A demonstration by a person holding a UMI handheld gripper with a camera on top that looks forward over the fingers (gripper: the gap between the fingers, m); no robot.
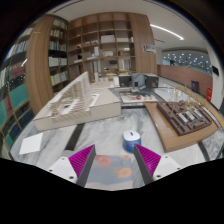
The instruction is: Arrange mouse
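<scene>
A small blue and white mouse (131,136) lies on a pale mouse mat (118,160) printed with orange shapes, on a light marbled table. My gripper (116,159) hangs above the mat, its two magenta-padded fingers (81,160) spread wide apart with nothing between them. The mouse is just beyond the fingertips, nearer the right finger, and touches neither.
A wooden tray (186,122) with dark items lies to the right on the table. A long pale counter (75,103) runs back on the left. Wooden bookshelves (105,45) fill the far wall. A white sheet (31,143) lies at the left.
</scene>
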